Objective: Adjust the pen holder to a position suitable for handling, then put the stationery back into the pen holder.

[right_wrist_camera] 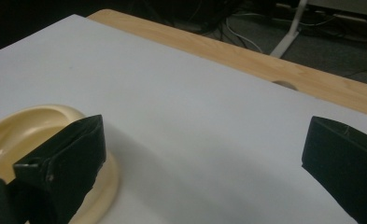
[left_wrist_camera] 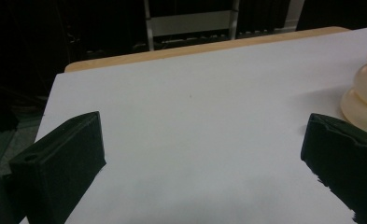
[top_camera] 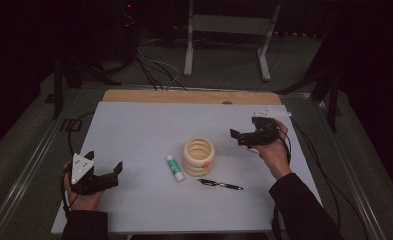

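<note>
A cream ribbed holder [top_camera: 199,156] stands upright in the middle of the white mat [top_camera: 144,125]. Just to its left lies a white glue stick with a green cap [top_camera: 174,168], and in front of it a black pen [top_camera: 220,184]. My left gripper [top_camera: 104,162] rests near the mat's front left, open and holding nothing, a good way from the holder. In the left gripper view the wide jaws [left_wrist_camera: 204,154] frame bare mat, with the holder [left_wrist_camera: 365,88] at the right edge. My right gripper [top_camera: 244,129] hovers open just right of the holder. In the right gripper view [right_wrist_camera: 204,154] the holder's rim [right_wrist_camera: 22,128] lies behind its left jaw.
The mat covers a wooden tabletop [top_camera: 184,96] whose back strip shows, with a small hole [right_wrist_camera: 284,84] near the far edge. Beyond the table stand a white metal frame [top_camera: 229,30] and cables on the dark floor. Bare mat stretches across the left half and far side.
</note>
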`<state>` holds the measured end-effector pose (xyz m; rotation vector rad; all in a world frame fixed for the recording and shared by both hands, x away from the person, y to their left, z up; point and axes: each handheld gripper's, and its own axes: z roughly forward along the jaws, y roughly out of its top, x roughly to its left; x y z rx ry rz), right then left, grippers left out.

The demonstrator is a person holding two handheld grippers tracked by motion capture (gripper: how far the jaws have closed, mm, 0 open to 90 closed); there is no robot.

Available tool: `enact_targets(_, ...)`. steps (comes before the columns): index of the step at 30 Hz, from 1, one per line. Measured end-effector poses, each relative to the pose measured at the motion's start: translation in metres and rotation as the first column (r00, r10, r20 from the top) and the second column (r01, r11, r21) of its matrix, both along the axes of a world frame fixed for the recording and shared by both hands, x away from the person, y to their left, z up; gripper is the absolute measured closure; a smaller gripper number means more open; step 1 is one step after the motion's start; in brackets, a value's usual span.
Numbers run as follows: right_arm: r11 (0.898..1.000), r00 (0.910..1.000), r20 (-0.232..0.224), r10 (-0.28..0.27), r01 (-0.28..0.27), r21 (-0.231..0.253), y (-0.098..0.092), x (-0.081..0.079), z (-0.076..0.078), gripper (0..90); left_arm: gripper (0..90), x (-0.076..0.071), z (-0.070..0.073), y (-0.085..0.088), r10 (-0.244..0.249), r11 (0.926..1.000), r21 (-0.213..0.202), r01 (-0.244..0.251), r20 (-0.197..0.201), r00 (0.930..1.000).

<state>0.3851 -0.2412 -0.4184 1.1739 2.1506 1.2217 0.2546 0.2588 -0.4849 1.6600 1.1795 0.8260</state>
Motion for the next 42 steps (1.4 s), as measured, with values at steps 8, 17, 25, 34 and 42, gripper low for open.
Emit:
enact_targets(8,0.999,0.9994,0.020,-0.029,0.029,-0.017,-0.018,-0.001,-0.002,0.0,0.1,0.000,0.000,0.000,0.003,1.0000,0.006,-0.003,0.001,1.0000)
enact_targets(17,0.999,0.9994,0.028,-0.021,0.022,-0.039,-0.036,0.000,-0.007,0.6,0.2,-0.001,0.001,0.001,0.001,1.0000,-0.003,-0.001,0.000,1.0000)
enact_targets(25,0.996,0.9985,-0.052,-0.020,0.015,-0.088,-0.053,0.003,-0.015,0.7,0.2,-0.002,0.001,0.001,0.010,0.9999,-0.004,-0.010,0.006,0.9999)
enact_targets(34,0.988,0.9917,-0.120,-0.046,0.027,-0.151,-0.075,0.010,-0.025,0.8,0.1,-0.002,0.001,-0.001,0.007,1.0000,-0.003,-0.007,0.002,1.0000)
enact_targets(42,0.980,0.9884,-0.137,-0.065,0.038,-0.194,-0.085,0.013,-0.033,4.8,0.1,-0.002,0.001,0.000,0.009,1.0000,-0.001,-0.009,0.002,1.0000)
